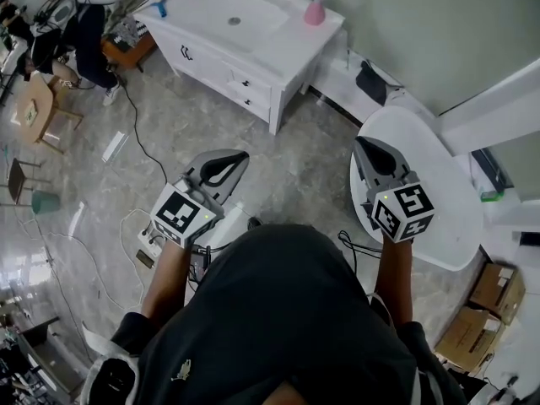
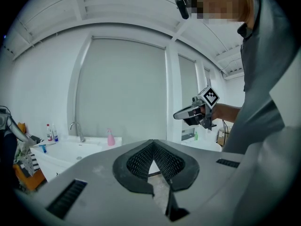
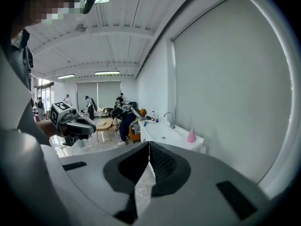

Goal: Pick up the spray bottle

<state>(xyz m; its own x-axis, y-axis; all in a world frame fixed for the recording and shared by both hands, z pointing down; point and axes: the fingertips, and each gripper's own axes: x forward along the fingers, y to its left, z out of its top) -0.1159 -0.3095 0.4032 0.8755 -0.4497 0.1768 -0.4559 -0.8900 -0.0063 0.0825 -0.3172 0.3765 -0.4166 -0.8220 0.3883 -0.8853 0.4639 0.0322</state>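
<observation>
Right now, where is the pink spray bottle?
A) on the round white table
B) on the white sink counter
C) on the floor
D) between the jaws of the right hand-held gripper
B: the pink spray bottle stands upright at a far corner of the white sink counter.

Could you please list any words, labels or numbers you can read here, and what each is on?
No text can be read.
Marker cubes: black-and-white patterns only, no words.
Cardboard boxes: labels too blurred.
Bottles by the sink: too small.
</observation>
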